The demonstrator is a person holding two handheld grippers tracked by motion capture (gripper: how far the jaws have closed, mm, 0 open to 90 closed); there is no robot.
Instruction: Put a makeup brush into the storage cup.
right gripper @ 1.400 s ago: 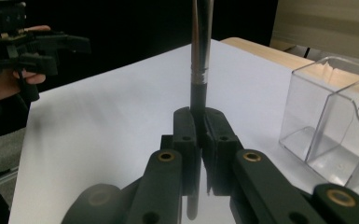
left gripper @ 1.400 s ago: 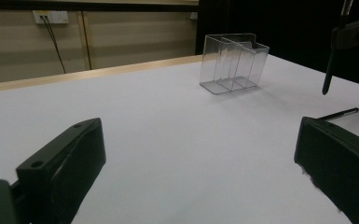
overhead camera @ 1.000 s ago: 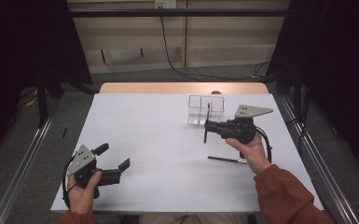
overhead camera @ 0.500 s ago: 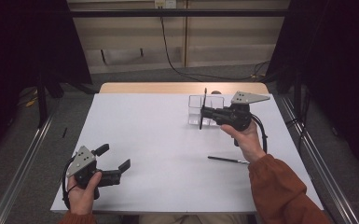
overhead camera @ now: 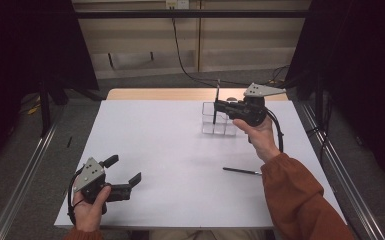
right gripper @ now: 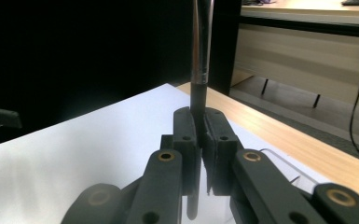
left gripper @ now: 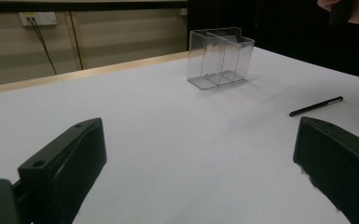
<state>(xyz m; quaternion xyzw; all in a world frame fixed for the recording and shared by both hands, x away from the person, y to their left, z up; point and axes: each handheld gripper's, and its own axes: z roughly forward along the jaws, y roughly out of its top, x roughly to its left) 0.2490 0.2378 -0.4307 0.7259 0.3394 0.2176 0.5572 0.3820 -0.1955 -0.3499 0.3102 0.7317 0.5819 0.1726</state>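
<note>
1. While the clear organizer (overhead camera: 219, 120) stands near the far edge of the white worktop (overhead camera: 170, 150), right of its middle, a dark pen (overhead camera: 217, 102) is held upright just above it by the right gripper (overhead camera: 219, 106).
2. The pen's long axis is seen to run vertically in the high view, one end pointing up past the far edge of the worktop, the other down toward the organizer's compartments; which compartment lies beneath it cannot be told.
3. From the right gripper view, the jaws are seen pressed together on the pen (right gripper: 198, 84), pinching its dark barrel, with a silvery upper part rising above them.
4. A second pen (overhead camera: 242, 171) is left lying flat near the right edge, its long axis roughly parallel to the near edge.
5. The left gripper (overhead camera: 125, 175) is held low by the near left corner, its jaws spread wide with nothing between them.
</note>
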